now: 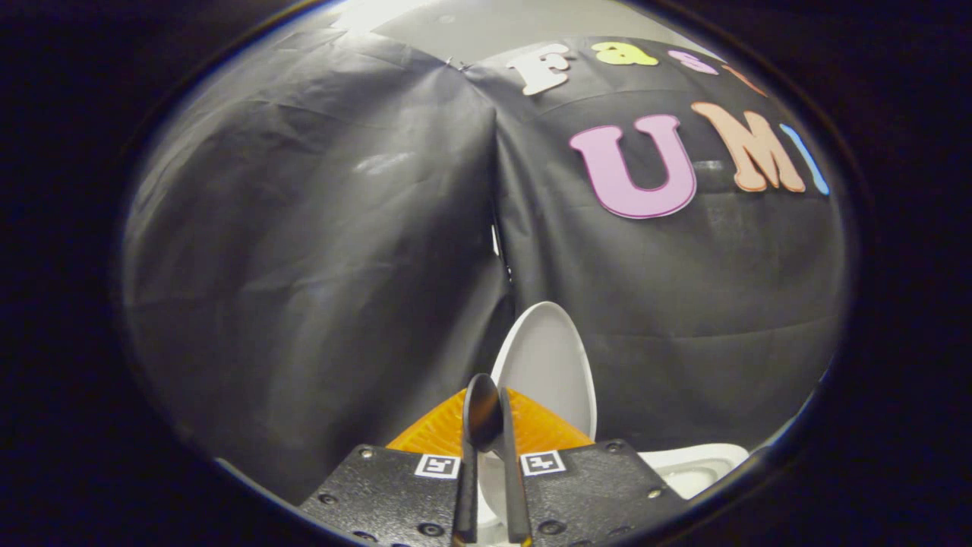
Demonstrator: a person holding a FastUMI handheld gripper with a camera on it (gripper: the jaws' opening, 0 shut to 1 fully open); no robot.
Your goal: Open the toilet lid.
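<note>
Hand-held gripper (490, 425) first: I am seeing its two fingers drawn in close together, almost touching, with the near edge of the toilet lid (548, 365) seeming to run down into the thin gap between them. Whether both fingers are actually pressing on that edge I cannot tell, because the finger bodies are hiding the contact.

I am reading the toilet lid as already raised, standing close to upright, its pale oval face rising just beyond the fingertips and leaning back toward the booth wall (319, 251). To the right of the lid and lower down, the rim of the toilet bowl (695, 463) is showing, so the seat area is lying open on that side.

I am judging the toilet lid to be a stiff, smooth, moulded shell, probably plastic: light for its size, rigid enough not to flex under a pinch, but glossy and therefore slippery. It is turning on a hinge at the back, so its weight is mostly being carried there once it is near vertical, and it is likely to tip either way with little push.

I am treating the thin front rim, farthest from the hinge, as the best place to hold, since it is narrow enough for the fingers and gives the most leverage. I am expecting that a hard release could let the toilet lid drop back onto the toilet bowl.
</note>
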